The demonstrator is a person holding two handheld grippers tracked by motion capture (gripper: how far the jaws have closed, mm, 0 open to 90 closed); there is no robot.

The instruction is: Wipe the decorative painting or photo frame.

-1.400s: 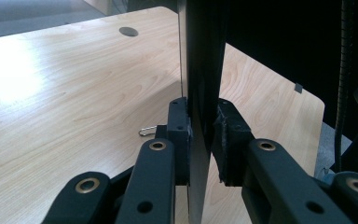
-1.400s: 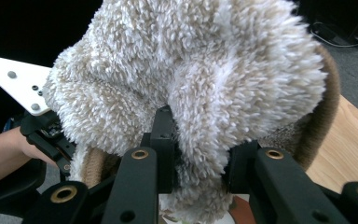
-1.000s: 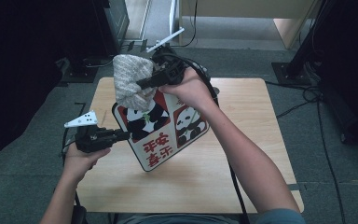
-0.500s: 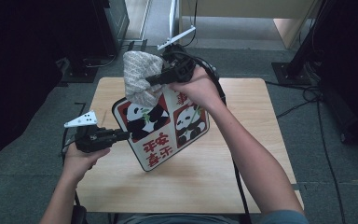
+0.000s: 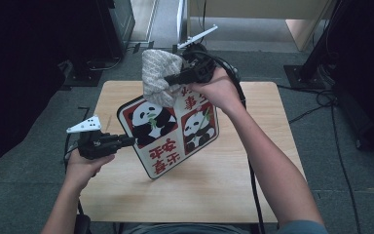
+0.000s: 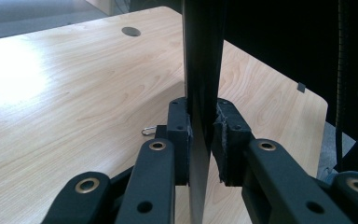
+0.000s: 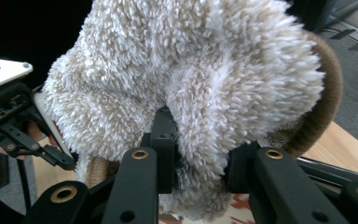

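1. Your left gripper (image 5: 126, 141) has its jaws pinched on the left edge of the panda board (image 5: 173, 134); in the left gripper view the dark edge of the board (image 6: 203, 93) stands upright between the two pads, with both pads pressed against it.
2. Your right gripper (image 5: 173, 78) has its jaws clamped on the fluffy cloth (image 5: 158, 75); in the right gripper view a fold of the cloth (image 7: 200, 93) is squeezed between the pads and bulges out above them.
3. The board is held up off the bench (image 5: 214, 190), tilted, with its printed face toward the high camera. Its lower corner points down toward the middle of the bench, and I cannot tell whether that corner touches the wood.
4. The board's face shows two pandas side by side inside red frames, with red characters below the left one and above the right one.
5. The cloth sits at the board's top edge, over the upper part of the left panda panel and touching it. It is pale and shaggy, with a brown backing showing at its right side in the right gripper view.
6. Your left hand (image 5: 85, 163) is at the bench's left edge; your right hand (image 5: 219, 90) is over the far edge, with the forearm crossing the bench from the lower right.
7. A small metal ring (image 6: 148, 130) lies on the bench just beside the left jaw.
8. A round hole (image 6: 131, 31) is in the benchtop farther off.
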